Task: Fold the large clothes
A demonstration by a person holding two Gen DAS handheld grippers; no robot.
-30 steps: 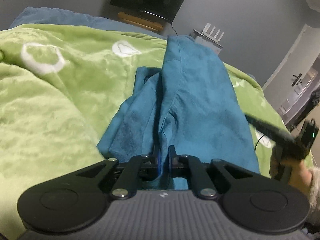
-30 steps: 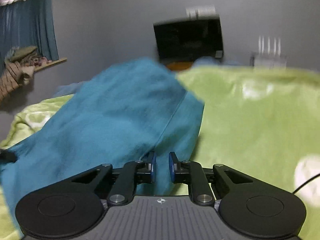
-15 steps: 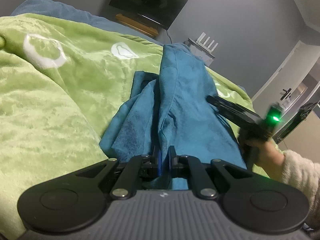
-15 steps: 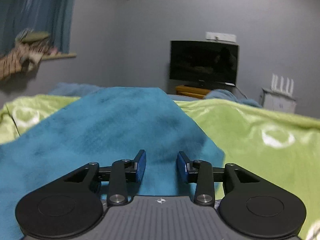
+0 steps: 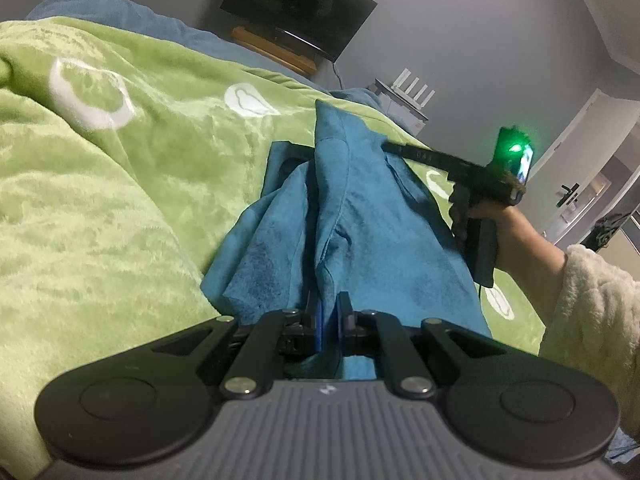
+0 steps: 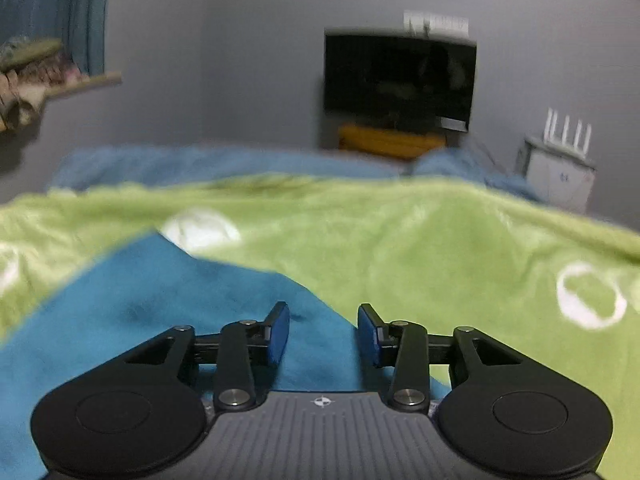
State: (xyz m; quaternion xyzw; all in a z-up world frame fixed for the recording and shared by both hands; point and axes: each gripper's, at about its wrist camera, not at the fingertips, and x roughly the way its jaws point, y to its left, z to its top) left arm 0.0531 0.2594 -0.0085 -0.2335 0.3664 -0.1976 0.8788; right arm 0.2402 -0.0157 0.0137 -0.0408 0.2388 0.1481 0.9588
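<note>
Garment (image 5: pixel 372 236) pinched in left jaws, beneath opening right jaws.

Both cameras sit low and close over the bed, facing 12 o'clock toward the television (image 6: pixel 400 76). The left view tilts right; both share the green blanket (image 5: pixel 100 200) and blue garment (image 6: pixel 160 304).

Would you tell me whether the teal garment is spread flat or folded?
Folded: the teal garment lies doubled lengthwise, layers overlapping along a ridge.
</note>
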